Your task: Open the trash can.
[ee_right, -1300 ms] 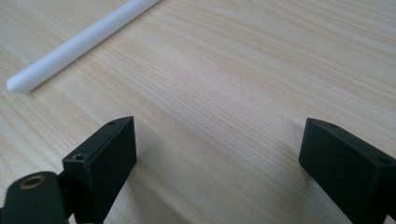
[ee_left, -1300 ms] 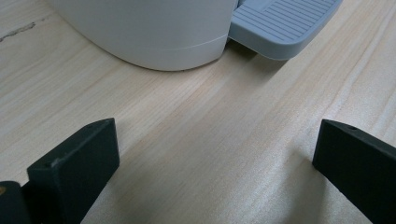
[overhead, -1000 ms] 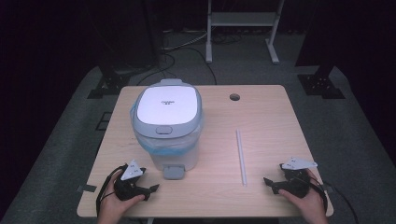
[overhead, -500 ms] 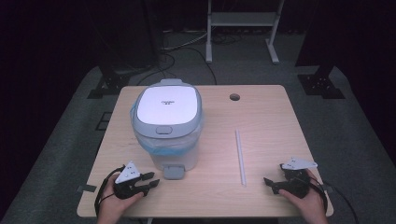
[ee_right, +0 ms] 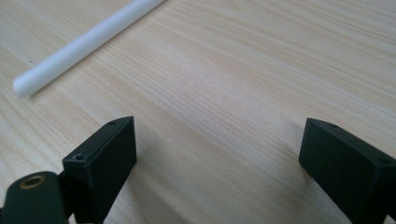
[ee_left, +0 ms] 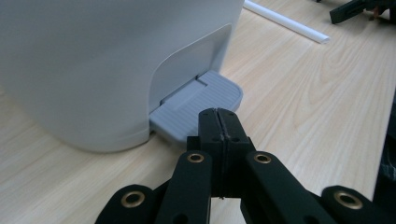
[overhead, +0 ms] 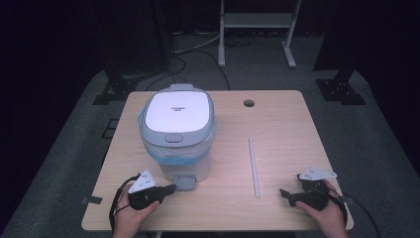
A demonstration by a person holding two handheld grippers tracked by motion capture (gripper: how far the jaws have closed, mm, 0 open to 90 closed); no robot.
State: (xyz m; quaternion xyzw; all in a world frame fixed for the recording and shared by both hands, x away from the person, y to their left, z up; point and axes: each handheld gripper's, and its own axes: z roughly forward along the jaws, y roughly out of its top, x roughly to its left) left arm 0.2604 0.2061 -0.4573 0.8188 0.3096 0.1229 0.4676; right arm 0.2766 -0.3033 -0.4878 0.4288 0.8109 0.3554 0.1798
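left gripper view: left gripper (ee_left: 218,122) closed, empty, tip at bin (overhead: 177,134) pedal (ee_left: 198,108); press squarely down. right gripper (ee_right: 217,154) wide open, empty, right of bin.

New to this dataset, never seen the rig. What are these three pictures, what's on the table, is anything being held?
There is no robot here: a person holds a hand-held two-jaw gripper in each hand. The high view looks down on the table from above the person's side. The other two come from cameras riding on each gripper, looking along its black jaws.

On the table stands a pedal bin with its lid shut and a blue liner showing at the rim, and a white rod lies to its right.

The left gripper has its jaws pressed together, empty, its tip just at the bin's grey pedal; whether it touches is unclear. The right gripper is wide open over bare wood near the rod's end. Nothing is held.
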